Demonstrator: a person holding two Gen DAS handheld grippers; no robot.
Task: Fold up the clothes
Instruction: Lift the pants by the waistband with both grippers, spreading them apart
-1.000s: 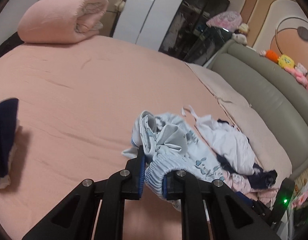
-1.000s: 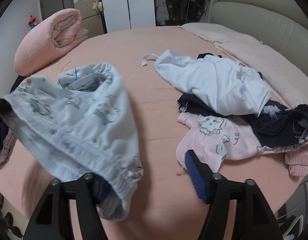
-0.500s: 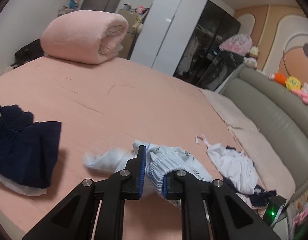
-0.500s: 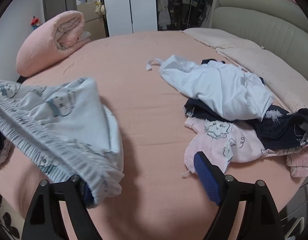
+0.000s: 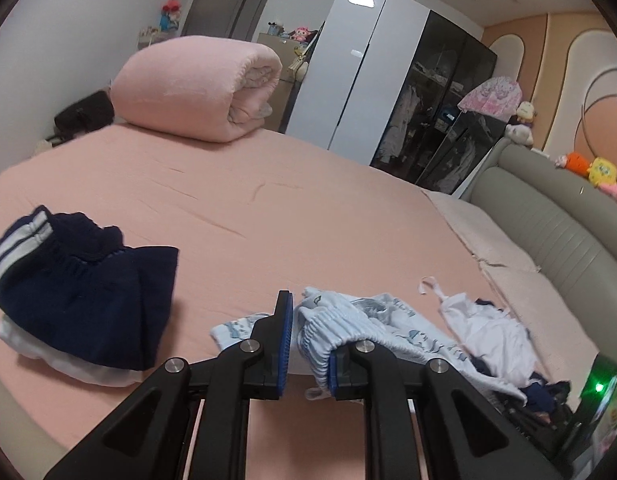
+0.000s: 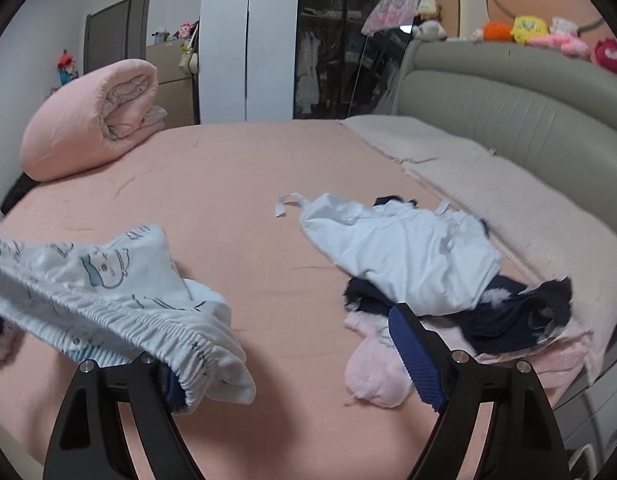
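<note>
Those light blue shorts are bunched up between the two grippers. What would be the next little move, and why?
Probably lay the light blue shorts flat on the bare pink sheet: the left gripper pinches the waistband, which merely drapes over one finger of the open right gripper.

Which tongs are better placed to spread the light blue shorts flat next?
Left. The left tongs already clamp the light blue shorts at the waistband; the right tongs stand open, waistband draped over one finger.
</note>
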